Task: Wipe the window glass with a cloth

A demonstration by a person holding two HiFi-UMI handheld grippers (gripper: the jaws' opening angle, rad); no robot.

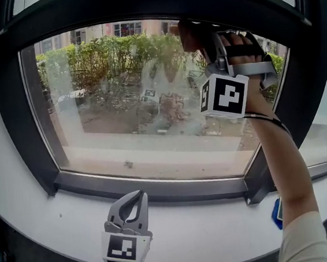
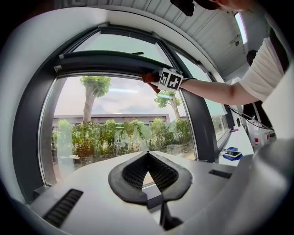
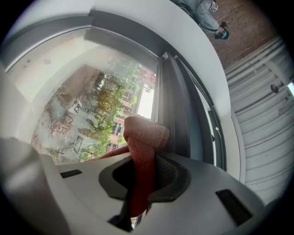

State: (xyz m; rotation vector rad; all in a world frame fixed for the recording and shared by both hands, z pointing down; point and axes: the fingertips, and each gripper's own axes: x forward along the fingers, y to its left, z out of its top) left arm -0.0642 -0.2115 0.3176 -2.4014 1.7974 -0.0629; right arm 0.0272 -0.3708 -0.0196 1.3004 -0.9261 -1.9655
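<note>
Window glass [image 1: 138,112]: hazy streaks across the pane; most looks unwiped.
Right tool [image 3: 144,172]: clamped on the cloth, up at the pane's top right corner.
Left tool [image 1: 131,209]: jaws together, empty, low over the sill [image 1: 220,232].
Cloth [image 3: 142,135]: red, bunched, beside the upper frame.
Progress: early, by my estimate.

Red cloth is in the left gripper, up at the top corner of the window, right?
Not quite. The right gripper holds the red cloth, as the right gripper view shows; the left gripper is shut on nothing. The cloth is up at the top corner of the window.
</note>
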